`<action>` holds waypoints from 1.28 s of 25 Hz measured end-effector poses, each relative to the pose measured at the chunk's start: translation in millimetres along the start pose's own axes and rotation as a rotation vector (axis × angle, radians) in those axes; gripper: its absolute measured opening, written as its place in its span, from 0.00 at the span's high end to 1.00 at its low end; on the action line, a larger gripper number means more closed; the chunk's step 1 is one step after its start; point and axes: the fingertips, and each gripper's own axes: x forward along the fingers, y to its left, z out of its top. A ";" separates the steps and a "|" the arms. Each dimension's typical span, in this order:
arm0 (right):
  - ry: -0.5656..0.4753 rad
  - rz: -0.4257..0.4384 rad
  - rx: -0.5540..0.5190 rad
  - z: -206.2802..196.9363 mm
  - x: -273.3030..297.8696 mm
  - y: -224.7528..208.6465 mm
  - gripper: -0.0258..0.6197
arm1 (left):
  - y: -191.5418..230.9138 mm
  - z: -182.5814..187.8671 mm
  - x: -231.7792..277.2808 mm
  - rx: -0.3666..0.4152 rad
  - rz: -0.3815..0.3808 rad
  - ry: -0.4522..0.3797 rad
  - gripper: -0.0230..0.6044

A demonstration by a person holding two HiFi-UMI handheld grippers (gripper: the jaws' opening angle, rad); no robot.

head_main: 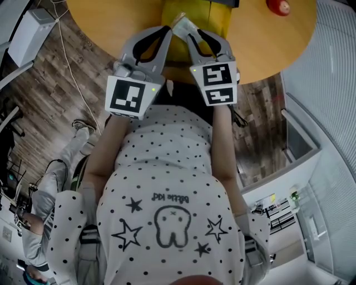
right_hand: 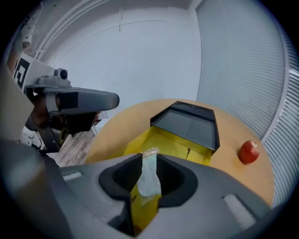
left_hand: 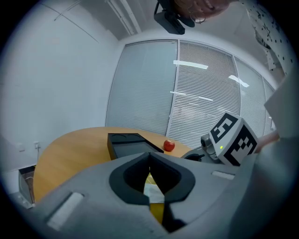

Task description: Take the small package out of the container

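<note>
The small package (head_main: 182, 25), a clear whitish packet, hangs above the open yellow container (head_main: 217, 14) on the round wooden table (head_main: 111, 16). My left gripper (head_main: 168, 29) is shut, its tips meeting on one end of the packet (left_hand: 152, 190). My right gripper (head_main: 191, 38) is open. The packet (right_hand: 149, 179) stands upright in the narrow gap between its jaws and pokes up past their tips. In the right gripper view the container (right_hand: 173, 144) lies just beyond my right gripper (right_hand: 149, 158), with its black lid (right_hand: 191, 123) swung back.
A red apple (right_hand: 249, 152) sits on the table to the right of the container. Wooden floor with cables and a white box (head_main: 33, 28) lies left of the table. A glass partition with blinds (head_main: 328, 67) runs along the right.
</note>
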 end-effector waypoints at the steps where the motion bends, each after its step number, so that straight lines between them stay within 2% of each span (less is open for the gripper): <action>1: 0.011 -0.006 -0.015 -0.8 1.0 -0.3 0.80 | -0.6 1.2 -0.3 -0.003 -0.003 0.000 0.95; 8: 0.078 -0.002 -0.064 -10.2 14.4 2.8 0.80 | 3.3 -2.1 -2.4 -0.022 0.013 -0.009 0.95; 13: 0.157 -0.013 -0.112 -24.2 16.2 2.2 0.80 | -6.6 -12.0 -1.3 -0.009 -0.014 0.019 0.95; 18: 0.191 0.026 -0.090 -26.3 24.3 12.1 0.80 | -3.3 -12.8 -6.4 -0.017 -0.004 0.037 0.95; 23: 0.287 0.031 -0.100 -42.7 43.9 3.6 0.80 | 1.9 -18.1 0.5 -0.026 -0.015 0.061 0.95; 32: 0.283 0.035 -0.125 -44.6 52.5 11.4 0.80 | -2.4 -22.7 -5.6 -0.037 -0.007 0.060 0.95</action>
